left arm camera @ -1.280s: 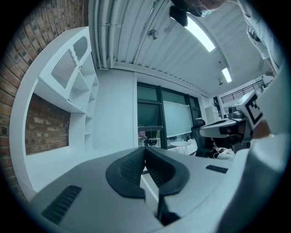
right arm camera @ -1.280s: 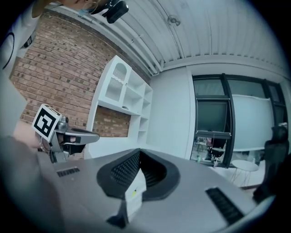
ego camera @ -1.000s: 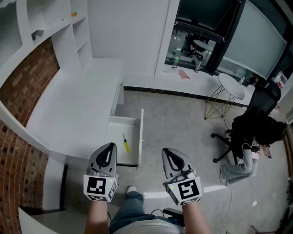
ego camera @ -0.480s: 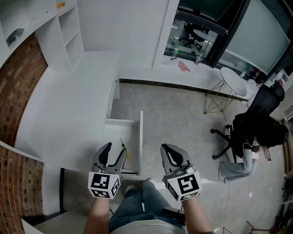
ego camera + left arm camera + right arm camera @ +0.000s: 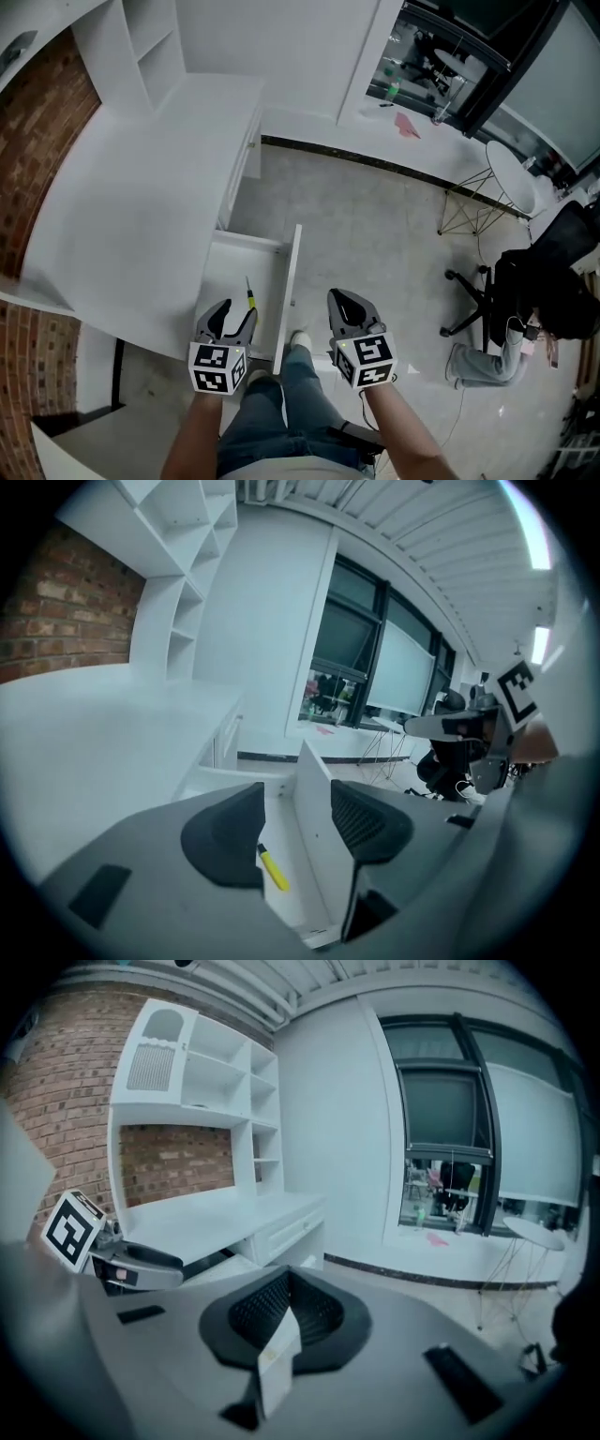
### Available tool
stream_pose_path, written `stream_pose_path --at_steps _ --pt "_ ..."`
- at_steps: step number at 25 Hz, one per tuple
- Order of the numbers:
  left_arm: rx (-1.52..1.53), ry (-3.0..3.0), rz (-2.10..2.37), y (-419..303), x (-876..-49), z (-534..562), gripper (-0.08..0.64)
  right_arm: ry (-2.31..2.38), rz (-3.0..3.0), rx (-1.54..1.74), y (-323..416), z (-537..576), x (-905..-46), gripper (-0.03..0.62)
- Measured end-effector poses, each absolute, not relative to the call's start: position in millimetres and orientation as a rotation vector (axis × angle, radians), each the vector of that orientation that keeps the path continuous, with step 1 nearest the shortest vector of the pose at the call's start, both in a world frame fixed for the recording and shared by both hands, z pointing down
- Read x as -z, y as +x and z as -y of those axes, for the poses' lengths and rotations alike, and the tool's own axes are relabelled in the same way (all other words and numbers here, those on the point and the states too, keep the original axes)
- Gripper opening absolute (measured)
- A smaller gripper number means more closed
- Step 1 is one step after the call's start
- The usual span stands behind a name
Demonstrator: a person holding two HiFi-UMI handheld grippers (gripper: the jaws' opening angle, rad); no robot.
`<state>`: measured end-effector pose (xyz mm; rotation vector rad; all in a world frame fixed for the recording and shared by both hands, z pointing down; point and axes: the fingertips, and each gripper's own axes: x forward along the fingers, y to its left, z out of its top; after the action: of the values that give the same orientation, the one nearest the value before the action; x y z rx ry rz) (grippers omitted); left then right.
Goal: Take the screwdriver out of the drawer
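- The left gripper (image 5: 234, 314), shut a second ago, is now gaping wide, its jaws just beginning closing again with nothing pinched between them.
- The left gripper is sinking over the near end of the open drawer (image 5: 292, 267), close behind the screwdriver (image 5: 249, 293).
- The right gripper (image 5: 343, 302) is sinking too, just outside the drawer's front panel.

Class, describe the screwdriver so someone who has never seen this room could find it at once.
Start at the long white desk along the brick wall and find the one drawer pulled open beneath its edge. On the drawer's white floor lies a screwdriver, the only thing visible inside, marked by its bright yellow handle.
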<state>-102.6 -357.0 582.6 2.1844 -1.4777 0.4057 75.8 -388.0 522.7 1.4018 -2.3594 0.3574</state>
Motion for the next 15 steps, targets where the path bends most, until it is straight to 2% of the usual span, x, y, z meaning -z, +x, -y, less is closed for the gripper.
stream_pose_path --at_steps 10,15 --pt "-0.642 1.846 1.415 -96.0 -706.3 377.6 0.201 1.361 2.112 -0.715 115.3 414.2 -670.3 0.011" --pt "-0.732 1.688 1.362 -93.9 -757.5 382.5 0.189 1.270 2.022 -0.787 115.2 410.8 -721.9 0.011"
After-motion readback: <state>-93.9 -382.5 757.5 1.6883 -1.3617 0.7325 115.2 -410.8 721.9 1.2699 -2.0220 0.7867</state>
